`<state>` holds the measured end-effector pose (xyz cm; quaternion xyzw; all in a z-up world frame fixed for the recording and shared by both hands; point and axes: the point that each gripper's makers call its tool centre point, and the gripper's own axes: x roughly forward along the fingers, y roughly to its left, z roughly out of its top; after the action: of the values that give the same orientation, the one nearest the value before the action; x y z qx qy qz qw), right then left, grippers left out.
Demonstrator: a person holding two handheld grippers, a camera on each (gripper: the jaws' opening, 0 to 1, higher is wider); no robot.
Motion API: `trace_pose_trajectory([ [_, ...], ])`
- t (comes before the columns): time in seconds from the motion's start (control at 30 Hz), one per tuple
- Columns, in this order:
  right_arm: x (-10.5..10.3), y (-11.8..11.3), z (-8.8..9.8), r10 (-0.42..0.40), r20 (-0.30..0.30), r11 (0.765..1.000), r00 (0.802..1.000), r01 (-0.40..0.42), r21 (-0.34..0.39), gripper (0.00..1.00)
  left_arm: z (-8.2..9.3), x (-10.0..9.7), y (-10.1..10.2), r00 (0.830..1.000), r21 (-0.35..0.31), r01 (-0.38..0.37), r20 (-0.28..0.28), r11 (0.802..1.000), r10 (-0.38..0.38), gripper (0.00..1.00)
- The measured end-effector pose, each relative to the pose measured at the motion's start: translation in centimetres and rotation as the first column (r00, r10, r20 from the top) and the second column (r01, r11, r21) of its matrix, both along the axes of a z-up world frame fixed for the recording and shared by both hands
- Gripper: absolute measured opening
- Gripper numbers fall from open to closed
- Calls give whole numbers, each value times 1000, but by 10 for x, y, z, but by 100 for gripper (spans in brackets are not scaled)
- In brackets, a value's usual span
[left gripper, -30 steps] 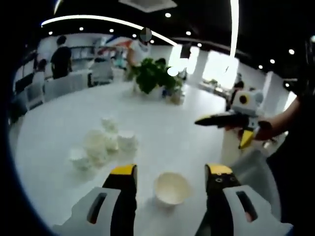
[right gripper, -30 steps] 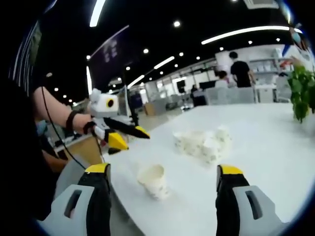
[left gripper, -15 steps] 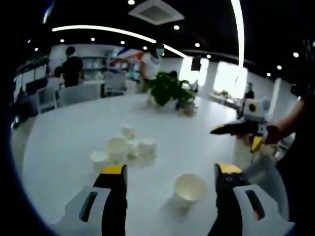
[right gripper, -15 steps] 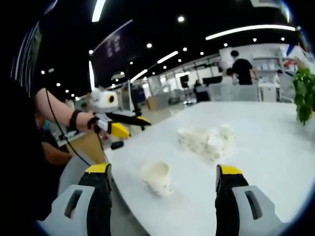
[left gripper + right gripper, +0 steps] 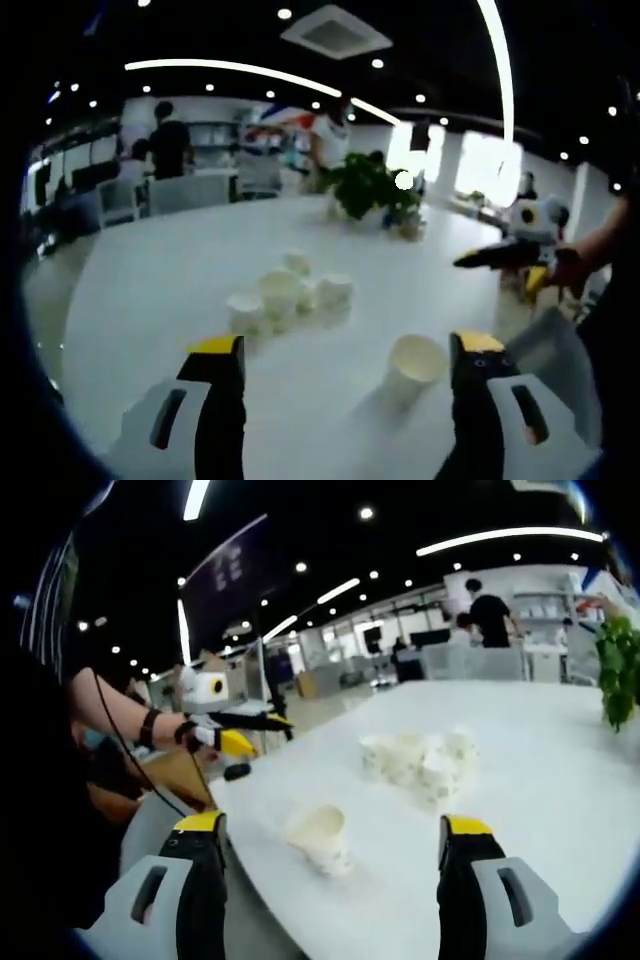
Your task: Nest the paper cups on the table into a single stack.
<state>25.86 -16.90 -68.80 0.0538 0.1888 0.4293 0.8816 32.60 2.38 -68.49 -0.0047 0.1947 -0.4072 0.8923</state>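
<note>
Lone cup (image 5: 415, 365) upright near desk (image 5: 150, 290) edge; cup cluster (image 5: 285, 296) farther in, well apart. Left tool (image 5: 345, 360) wide, empty; right tool (image 5: 335, 840) wide, empty. White round desk, plant (image 5: 370, 188) beyond. Open office, ceiling strip lights, people standing behind.

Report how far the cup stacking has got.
Done: nothing looks nested yet. A cluster of cups stands loose side by side on the table, and a lone cup stands apart nearer the edge. In hand: nothing; the left tool and right tool are both open and empty. Left: pick up every cup and nest them all into one stack.
</note>
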Motion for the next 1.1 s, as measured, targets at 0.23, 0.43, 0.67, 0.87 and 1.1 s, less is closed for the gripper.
trace_pose_trajectory([
  [0.23,2,2,-4,-4,-15,1000,1000,4,0,86,-9,1,9,1000,19,-19,1,1000,19,95],
  [0.43,10,1,-8,-9,-24,1000,1000,9,-9,88,-22,0,15,1000,47,-26,10,999,26,100],
  [0.67,33,1,-10,-8,-25,1000,1000,8,-27,88,-32,0,22,999,58,-40,-4,998,40,100],
  [0.87,67,9,-9,25,2,997,1000,-24,-71,86,-38,0,30,998,52,-58,-25,997,60,100],
  [1.1,112,3,-20,27,22,986,999,-23,-164,82,-42,-3,31,997,52,-61,-39,997,63,100],
])
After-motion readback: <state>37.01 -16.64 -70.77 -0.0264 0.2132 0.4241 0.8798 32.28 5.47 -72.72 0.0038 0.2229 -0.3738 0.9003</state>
